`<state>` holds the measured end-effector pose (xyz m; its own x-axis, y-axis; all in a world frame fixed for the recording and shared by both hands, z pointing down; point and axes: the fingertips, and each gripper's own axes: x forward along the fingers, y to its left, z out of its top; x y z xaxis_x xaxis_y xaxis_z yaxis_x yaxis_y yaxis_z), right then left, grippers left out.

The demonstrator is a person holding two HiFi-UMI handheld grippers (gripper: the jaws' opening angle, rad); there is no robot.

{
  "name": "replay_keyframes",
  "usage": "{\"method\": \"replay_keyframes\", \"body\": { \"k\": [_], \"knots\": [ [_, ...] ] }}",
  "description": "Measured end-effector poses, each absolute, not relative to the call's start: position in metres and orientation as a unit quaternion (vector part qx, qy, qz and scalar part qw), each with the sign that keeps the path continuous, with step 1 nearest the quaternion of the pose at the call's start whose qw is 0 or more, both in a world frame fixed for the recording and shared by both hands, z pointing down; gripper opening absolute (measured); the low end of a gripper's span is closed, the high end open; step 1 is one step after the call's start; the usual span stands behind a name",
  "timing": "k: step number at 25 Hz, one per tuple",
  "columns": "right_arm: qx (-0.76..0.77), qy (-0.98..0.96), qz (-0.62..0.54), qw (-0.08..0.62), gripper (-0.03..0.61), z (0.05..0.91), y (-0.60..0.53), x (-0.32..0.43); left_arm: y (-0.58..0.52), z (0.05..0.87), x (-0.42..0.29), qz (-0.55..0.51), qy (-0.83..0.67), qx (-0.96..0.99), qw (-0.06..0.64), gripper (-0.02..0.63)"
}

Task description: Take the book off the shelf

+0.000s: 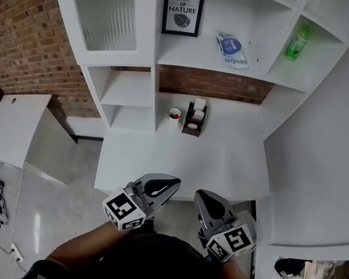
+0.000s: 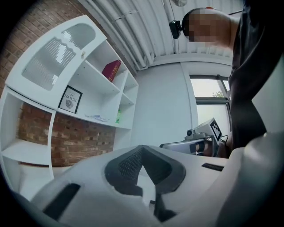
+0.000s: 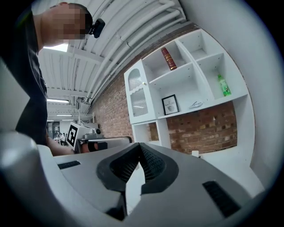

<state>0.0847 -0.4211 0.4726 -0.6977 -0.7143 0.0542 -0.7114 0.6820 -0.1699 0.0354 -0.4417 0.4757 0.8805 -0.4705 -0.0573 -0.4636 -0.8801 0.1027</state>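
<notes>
Grey left claw (image 1: 169, 183), right claw (image 1: 203, 197); black-and-white marker cubes (image 1: 123, 210).

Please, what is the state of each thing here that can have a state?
Dark red hardcover book: in the upper compartment, leaning.
Black-framed picture: standing upright.
Green plastic bottle: upright.
White glass-panelled cabinet door: closed.
Left tool: shut, empty.
Right tool: shut, empty.

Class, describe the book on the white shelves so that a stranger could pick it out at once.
Start at the white shelf unit against the brick wall. In its top row, the compartment directly above the framed picture holds the book, alone and leaning. It is dark red, unlike the green bottle lower to its right.
</notes>
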Motion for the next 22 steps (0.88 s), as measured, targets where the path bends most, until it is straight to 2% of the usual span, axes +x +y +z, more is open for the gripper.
{"method": "replay_keyframes", "body": {
  "k": [6, 10, 18, 22],
  "knots": [
    [-0.407, 0.910, -0.062, 0.039, 0.015, 0.438, -0.479, 0.051, -0.498, 0.455, -0.005, -0.037, -0.215, 0.976, 0.012, 0.008],
    [-0.426, 0.903, -0.047, 0.025, 0.015, 0.424, -0.515, 0.050, -0.532, 0.441, -0.019, -0.047, -0.209, 0.977, 0.015, 0.008],
    [-0.413, 0.909, 0.051, 0.001, 0.015, 0.355, -0.579, 0.054, -0.584, 0.387, -0.019, -0.044, -0.204, 0.977, -0.049, 0.008],
    [-0.392, 0.915, 0.096, 0.014, 0.015, 0.311, -0.605, 0.058, -0.612, 0.352, -0.008, -0.045, -0.209, 0.974, -0.080, 0.008]
  ]
}}
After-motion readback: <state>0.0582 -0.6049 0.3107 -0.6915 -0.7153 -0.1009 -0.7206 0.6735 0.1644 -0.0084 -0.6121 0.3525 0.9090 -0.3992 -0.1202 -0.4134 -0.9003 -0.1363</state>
